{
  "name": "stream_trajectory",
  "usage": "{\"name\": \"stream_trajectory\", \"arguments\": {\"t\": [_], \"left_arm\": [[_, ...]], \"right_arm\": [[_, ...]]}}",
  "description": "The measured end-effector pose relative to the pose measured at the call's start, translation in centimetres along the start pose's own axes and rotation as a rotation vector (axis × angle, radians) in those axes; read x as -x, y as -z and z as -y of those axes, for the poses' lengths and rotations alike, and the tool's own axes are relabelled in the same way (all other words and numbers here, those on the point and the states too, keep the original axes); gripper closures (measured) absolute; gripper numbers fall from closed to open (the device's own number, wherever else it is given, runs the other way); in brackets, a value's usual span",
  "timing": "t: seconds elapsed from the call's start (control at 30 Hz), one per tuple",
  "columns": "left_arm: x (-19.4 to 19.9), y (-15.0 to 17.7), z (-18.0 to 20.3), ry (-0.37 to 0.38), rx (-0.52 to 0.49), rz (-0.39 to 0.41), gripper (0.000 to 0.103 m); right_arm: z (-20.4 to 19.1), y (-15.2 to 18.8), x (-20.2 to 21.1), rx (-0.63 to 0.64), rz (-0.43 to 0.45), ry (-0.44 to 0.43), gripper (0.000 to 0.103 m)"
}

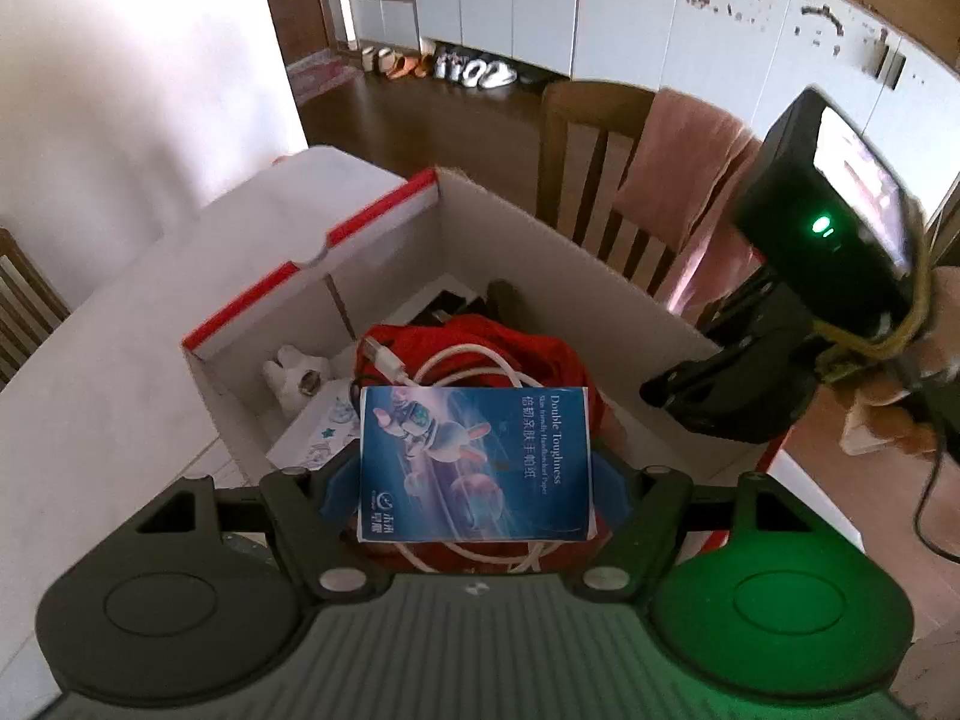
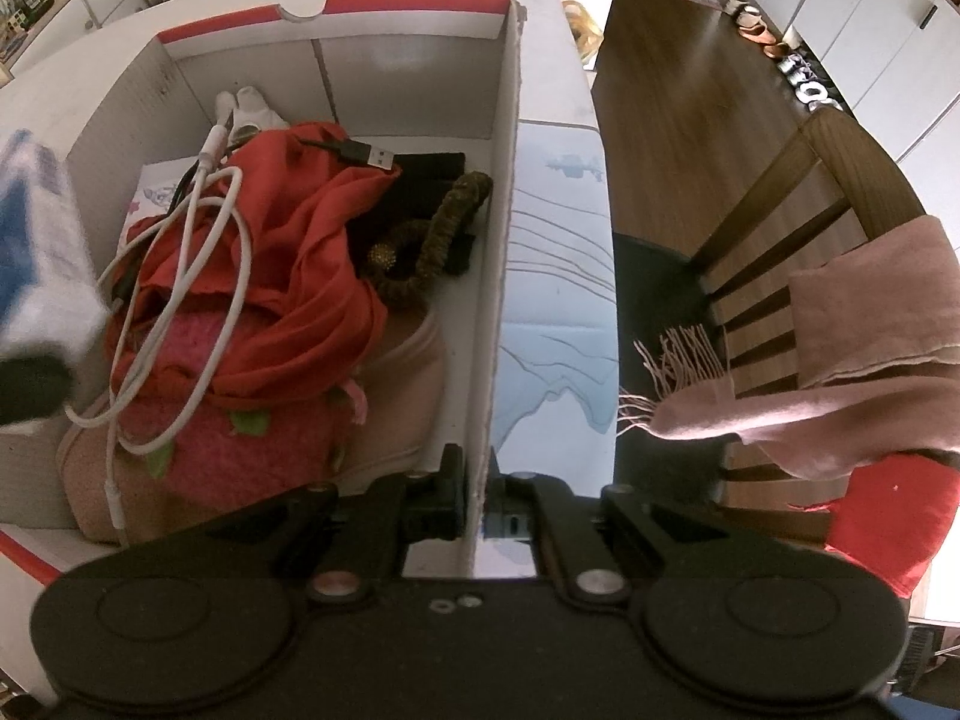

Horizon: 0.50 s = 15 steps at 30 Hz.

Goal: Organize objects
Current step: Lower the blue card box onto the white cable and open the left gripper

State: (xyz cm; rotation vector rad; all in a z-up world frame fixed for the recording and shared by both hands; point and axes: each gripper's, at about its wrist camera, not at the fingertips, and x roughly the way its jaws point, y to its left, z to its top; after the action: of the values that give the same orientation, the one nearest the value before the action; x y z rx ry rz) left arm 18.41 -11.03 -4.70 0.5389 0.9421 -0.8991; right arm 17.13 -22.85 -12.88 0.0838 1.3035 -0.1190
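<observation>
My left gripper [image 1: 474,483] is shut on a blue tissue pack [image 1: 474,450], which its blue pads [image 1: 337,489] clamp from both sides. It hangs above the open white cardboard box [image 1: 312,258] with red edging. Inside the box lie a red cloth [image 2: 312,252], a white cable [image 2: 198,276], a pink strawberry plush [image 2: 240,432], an olive-gold scrunchie [image 2: 432,246] and a black USB cable [image 2: 366,153]. My right gripper [image 2: 474,510] is shut on the box's right wall [image 2: 504,240]; the left wrist view shows this gripper [image 1: 708,396] at the right. The pack [image 2: 36,240] appears blurred at the left edge.
The box stands on a white table [image 1: 90,390]. A wooden chair [image 2: 780,210] with a pink fringed scarf [image 2: 870,360] over it stands just beyond the table's edge. Shoes [image 1: 474,69] line white cabinets across the wood floor. A red cloth [image 2: 888,516] lies low on the right.
</observation>
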Motion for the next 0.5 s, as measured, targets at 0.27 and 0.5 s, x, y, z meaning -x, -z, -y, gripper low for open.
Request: {"name": "stream_trajectory", "arguments": {"t": [0.27,0.5], "left_arm": [[-2.7,0.0,0.5,0.004,-0.009,-0.033,0.028],[-3.7,0.0,0.6,0.02,-0.004,-0.04,0.027]], "right_arm": [[0.1,0.1,0.0,-0.003,0.0,-0.005,0.1],[0.1,0.3,0.1,-0.002,0.0,-0.006,0.1]]}}
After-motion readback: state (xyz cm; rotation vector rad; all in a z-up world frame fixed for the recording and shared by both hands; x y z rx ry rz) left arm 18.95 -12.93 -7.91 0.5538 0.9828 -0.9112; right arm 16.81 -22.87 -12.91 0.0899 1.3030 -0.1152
